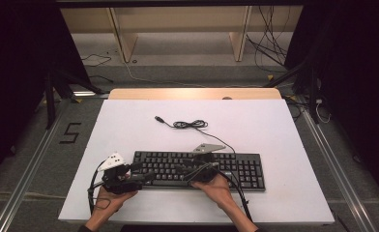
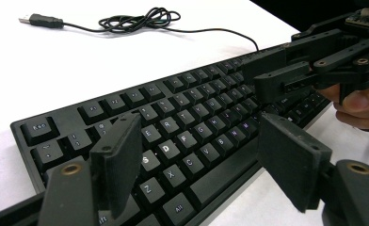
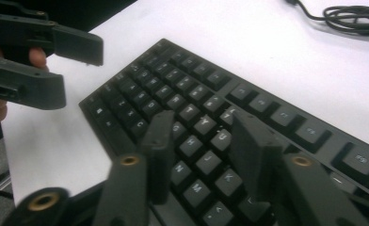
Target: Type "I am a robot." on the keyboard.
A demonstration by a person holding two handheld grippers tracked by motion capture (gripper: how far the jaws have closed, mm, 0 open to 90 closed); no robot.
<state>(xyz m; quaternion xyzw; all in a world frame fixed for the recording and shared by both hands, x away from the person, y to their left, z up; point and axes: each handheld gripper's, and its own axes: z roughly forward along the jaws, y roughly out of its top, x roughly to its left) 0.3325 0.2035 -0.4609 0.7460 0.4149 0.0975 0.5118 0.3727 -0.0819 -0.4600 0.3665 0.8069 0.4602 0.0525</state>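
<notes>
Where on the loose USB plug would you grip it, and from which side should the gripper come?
Grip the USB plug across its dark moulded body, just behind the metal tip, coming down from above. It lies flat on the white table, so its two long sides are open to the jaws. The coiled cable trails away from it, leaving the plug free.

floor mark [image 1: 70,133]: "5" | keyboard [image 2: 182,122] keys: Esc, S, D, F, C, X, Z, Alt
</notes>
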